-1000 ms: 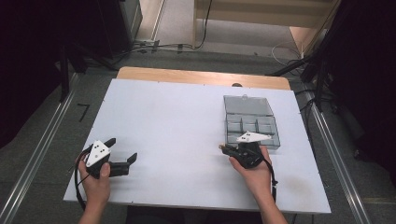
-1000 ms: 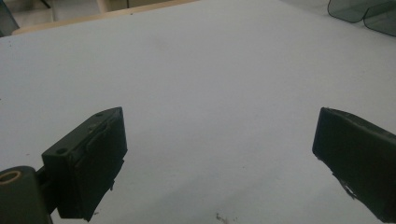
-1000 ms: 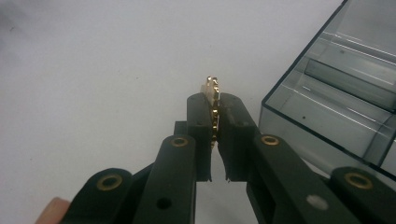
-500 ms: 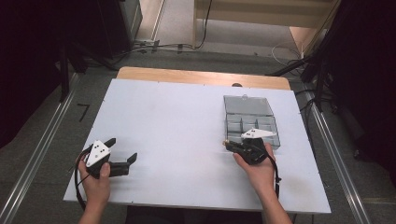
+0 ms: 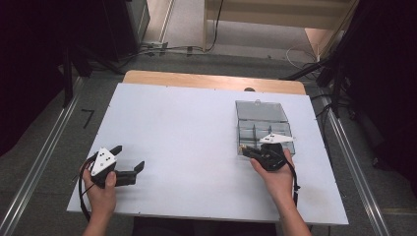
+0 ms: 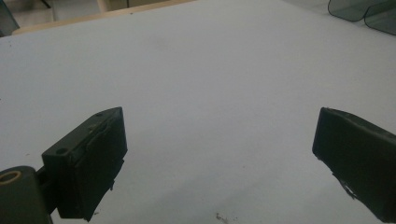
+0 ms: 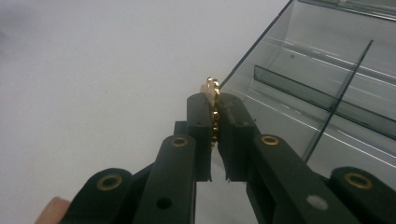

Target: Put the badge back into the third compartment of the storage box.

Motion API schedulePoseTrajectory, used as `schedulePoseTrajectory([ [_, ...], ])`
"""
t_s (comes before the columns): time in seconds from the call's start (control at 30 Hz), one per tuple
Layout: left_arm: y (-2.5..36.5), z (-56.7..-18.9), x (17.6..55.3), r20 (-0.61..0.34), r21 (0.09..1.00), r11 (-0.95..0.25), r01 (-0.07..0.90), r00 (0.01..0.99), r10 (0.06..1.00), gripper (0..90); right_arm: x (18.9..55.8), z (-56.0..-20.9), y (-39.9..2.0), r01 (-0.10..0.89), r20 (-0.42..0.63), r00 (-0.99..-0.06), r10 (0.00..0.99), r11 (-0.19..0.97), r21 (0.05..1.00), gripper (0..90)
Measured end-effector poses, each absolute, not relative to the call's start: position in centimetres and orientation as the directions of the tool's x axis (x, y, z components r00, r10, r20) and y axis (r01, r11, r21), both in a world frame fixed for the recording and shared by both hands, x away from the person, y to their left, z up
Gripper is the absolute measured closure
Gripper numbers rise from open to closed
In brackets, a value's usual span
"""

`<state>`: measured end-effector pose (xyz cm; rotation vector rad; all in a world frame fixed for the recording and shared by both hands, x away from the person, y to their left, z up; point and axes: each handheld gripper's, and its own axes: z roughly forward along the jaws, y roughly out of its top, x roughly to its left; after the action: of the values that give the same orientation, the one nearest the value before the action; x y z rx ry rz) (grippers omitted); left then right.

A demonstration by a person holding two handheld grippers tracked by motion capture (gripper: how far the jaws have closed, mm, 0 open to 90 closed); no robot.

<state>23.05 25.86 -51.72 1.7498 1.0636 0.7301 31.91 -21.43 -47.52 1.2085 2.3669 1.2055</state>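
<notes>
White table (image 5: 196, 128); right gripper (image 7: 214, 100) pinches, seemingly, gold chain (image 7: 214, 93).

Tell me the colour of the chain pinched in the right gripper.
Gold: the chain shows best in the right gripper view, between the black jaws.

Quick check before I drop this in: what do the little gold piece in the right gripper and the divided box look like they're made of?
Gold chain, pinched in the right gripper: probably metal, polished; small shiny gold links catch the light, though plated plastic can't be ruled out.
Divided box: clear, grey-tinted hard plastic, glossy; the table surface shows through its thin walls and dividers, with streak reflections.
</notes>
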Motion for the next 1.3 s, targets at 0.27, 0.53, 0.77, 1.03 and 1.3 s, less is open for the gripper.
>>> schedulePoseTrajectory([
  [0.27, 25.9, -51.7, 23.1, 0.021, 0.92, -0.193, 0.34, 0.449, 0.893, 3.5, 32.1, -47.3, -22.0, 0.575, 0.172, -0.632, 0.755, 0.308, 0.758, 81.7],
  [0.53, 25.9, -51.7, 23.0, 0.022, 0.92, -0.193, 0.34, 0.449, 0.893, 3.5, 32.5, -46.6, -22.7, 0.569, 0.164, -0.62, 0.767, 0.296, 0.767, 81.7],
  [0.77, 25.9, -51.7, 23.0, 0.022, 0.92, -0.193, 0.34, 0.449, 0.893, 3.5, 32.9, -46.0, -23.3, 0.564, 0.151, -0.609, 0.778, 0.292, 0.773, 81.7],
  [1.03, 25.9, -51.7, 23.0, 0.022, 0.92, -0.194, 0.34, 0.45, 0.893, 3.5, 33.6, -45.4, -24.2, 0.562, 0.142, -0.592, 0.793, 0.28, 0.778, 81.7],
  [1.3, 25.8, -51.7, 23.0, 0.023, 0.92, -0.195, 0.34, 0.45, 0.893, 3.5, 34.2, -45.3, -25.1, 0.566, 0.131, -0.576, 0.807, 0.277, 0.777, 81.7],
])
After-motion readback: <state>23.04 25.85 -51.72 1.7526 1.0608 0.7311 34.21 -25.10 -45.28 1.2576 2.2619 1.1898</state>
